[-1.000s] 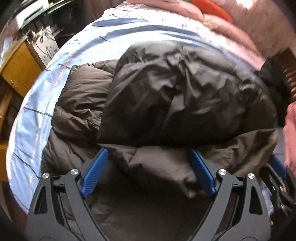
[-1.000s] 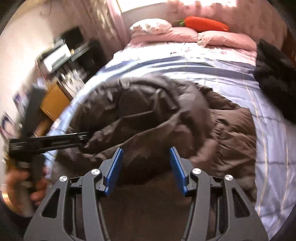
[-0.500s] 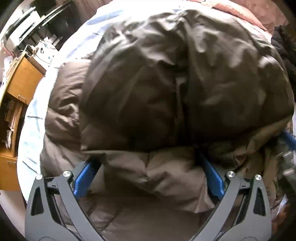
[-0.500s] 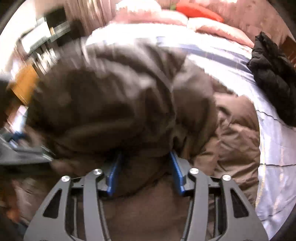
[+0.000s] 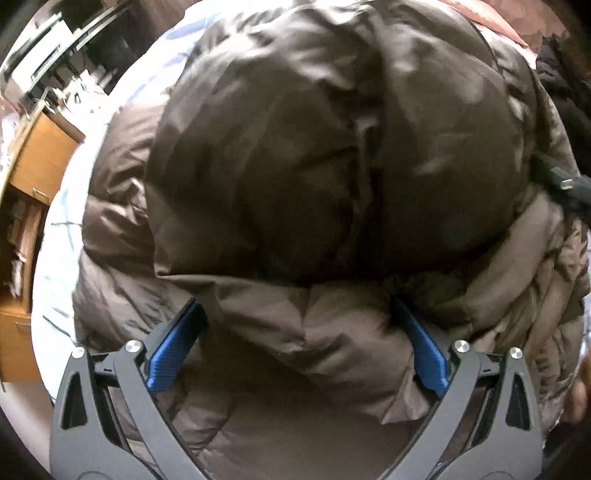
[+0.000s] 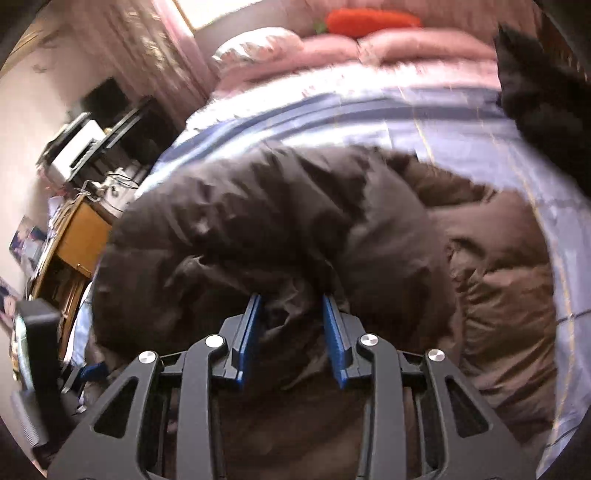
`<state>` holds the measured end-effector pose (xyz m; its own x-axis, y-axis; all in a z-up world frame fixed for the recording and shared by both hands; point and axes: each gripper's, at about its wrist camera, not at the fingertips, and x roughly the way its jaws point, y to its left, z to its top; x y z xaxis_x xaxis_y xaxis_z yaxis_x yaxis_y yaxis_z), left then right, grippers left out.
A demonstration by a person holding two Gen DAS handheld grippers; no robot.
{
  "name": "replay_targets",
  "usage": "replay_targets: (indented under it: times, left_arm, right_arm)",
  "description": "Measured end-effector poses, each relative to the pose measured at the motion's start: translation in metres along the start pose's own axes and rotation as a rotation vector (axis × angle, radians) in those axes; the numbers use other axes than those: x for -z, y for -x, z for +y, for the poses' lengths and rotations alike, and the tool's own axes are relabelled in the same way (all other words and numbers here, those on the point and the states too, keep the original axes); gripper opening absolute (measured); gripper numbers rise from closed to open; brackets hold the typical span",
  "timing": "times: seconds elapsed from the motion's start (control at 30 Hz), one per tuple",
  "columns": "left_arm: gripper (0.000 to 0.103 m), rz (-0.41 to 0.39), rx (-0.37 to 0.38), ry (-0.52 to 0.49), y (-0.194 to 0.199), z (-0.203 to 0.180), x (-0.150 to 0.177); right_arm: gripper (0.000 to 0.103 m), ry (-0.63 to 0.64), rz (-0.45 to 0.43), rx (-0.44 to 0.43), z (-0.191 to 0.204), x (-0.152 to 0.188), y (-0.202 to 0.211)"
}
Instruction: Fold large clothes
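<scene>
A large brown puffer jacket [image 5: 332, 155] lies bunched on the bed and fills the left wrist view; it also shows in the right wrist view [image 6: 280, 221]. My left gripper [image 5: 299, 314] has its jaws wide apart around a thick fold of the jacket's hem. My right gripper [image 6: 291, 306] has its jaws pinched on a fold of the jacket's dark fabric. The left gripper's body [image 6: 33, 369] shows at the left edge of the right wrist view.
The bed has a light blue striped sheet [image 6: 369, 114] with pink pillows [image 6: 388, 48] and an orange carrot cushion [image 6: 369, 20] at its head. A black garment [image 6: 546, 103] lies at the right. A wooden desk [image 5: 33, 166] with clutter stands left of the bed.
The jacket's upper part has been lifted and pushed forward over itself. My right gripper has narrowed from open to pinched on the fabric. The left gripper has stayed wide around the hem.
</scene>
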<state>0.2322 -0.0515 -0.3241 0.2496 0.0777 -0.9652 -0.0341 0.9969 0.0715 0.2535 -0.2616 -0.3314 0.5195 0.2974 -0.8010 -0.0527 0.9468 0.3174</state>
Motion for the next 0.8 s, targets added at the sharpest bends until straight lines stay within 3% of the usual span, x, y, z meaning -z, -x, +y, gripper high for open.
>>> replay_targets:
  times: [0.1, 0.23, 0.37, 0.5, 0.6, 0.7, 0.8]
  left_arm:
    - [0.101, 0.002, 0.005, -0.008, -0.002, -0.003, -0.001]
    - [0.1, -0.056, 0.001, -0.022, 0.016, -0.009, 0.0]
    - [0.099, -0.208, 0.014, -0.034, 0.055, -0.008, 0.001]
    - [0.099, -0.321, 0.045, -0.055, 0.082, -0.014, 0.001]
    - [0.098, -0.302, 0.071, -0.088, 0.08, -0.025, 0.001]
    - [0.095, -0.209, 0.124, -0.112, 0.059, -0.036, 0.004]
    - [0.095, -0.141, 0.089, -0.14, 0.034, -0.044, 0.002]
  right_arm:
    - [0.032, 0.022, 0.006, 0.03, 0.002, 0.006, -0.01]
    - [0.032, -0.007, 0.018, 0.009, 0.007, 0.008, 0.015]
    - [0.034, -0.012, -0.01, 0.045, -0.002, 0.02, 0.051]
    - [0.034, -0.001, 0.042, 0.082, -0.008, 0.037, 0.054]
    - [0.034, 0.053, 0.077, 0.127, -0.005, 0.051, 0.042]
    - [0.034, 0.061, 0.105, 0.137, -0.005, 0.056, 0.026]
    - [0.034, 0.06, 0.127, 0.147, -0.006, 0.058, 0.014]
